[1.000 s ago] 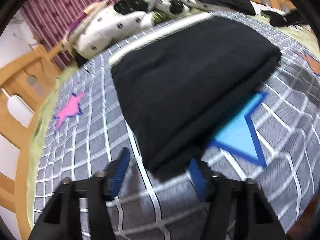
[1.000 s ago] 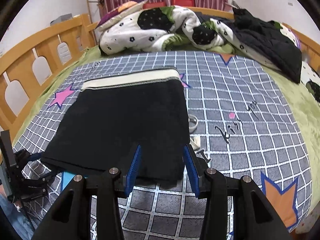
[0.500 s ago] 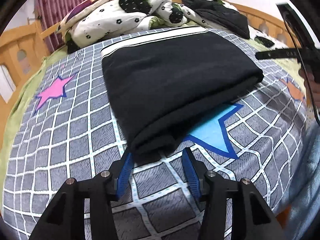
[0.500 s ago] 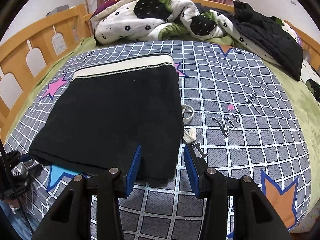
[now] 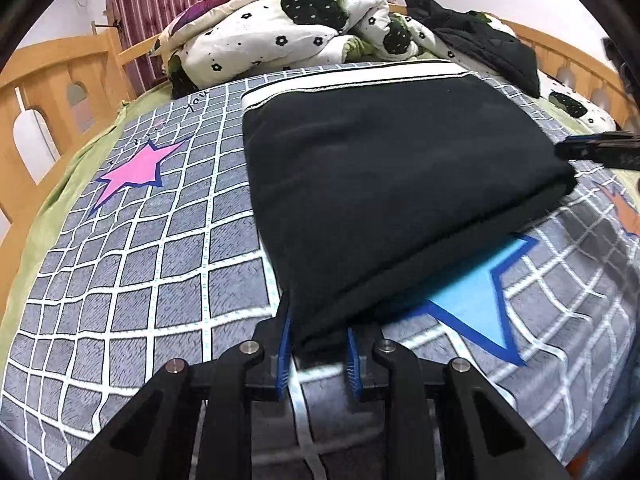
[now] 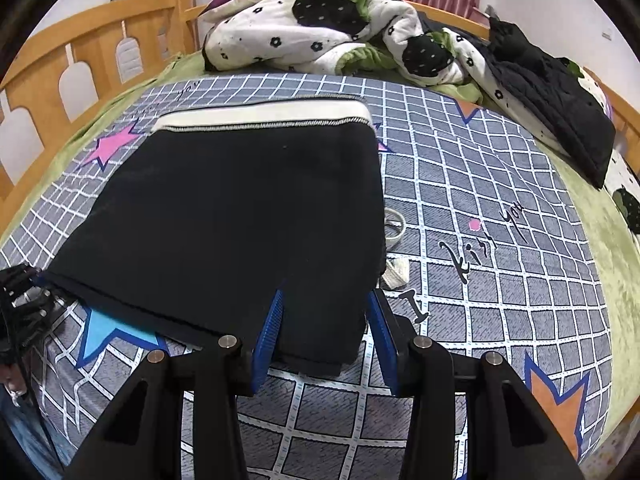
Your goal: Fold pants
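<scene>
The black pants (image 5: 384, 184) with a white waistband (image 5: 352, 78) lie folded flat on the grey checked blanket (image 5: 140, 248). They also show in the right wrist view (image 6: 240, 216), waistband (image 6: 260, 114) at the far end. My left gripper (image 5: 318, 348) has its blue pads closing around the near left corner of the fold. My right gripper (image 6: 326, 320) is open, its pads straddling the near right corner. The left gripper shows at the left edge of the right wrist view (image 6: 24, 292).
A crumpled flower-print quilt (image 6: 328, 36) and pillow lie at the bed's head, a black jacket (image 6: 548, 96) at far right. Wooden bed rails (image 6: 80, 48) run along both sides. A white drawstring (image 6: 394, 248) lies beside the pants.
My left gripper has swung round to face the pants square on, moved in, and narrowed its jaws around the near left corner. My right gripper has crept forward over the near right corner.
</scene>
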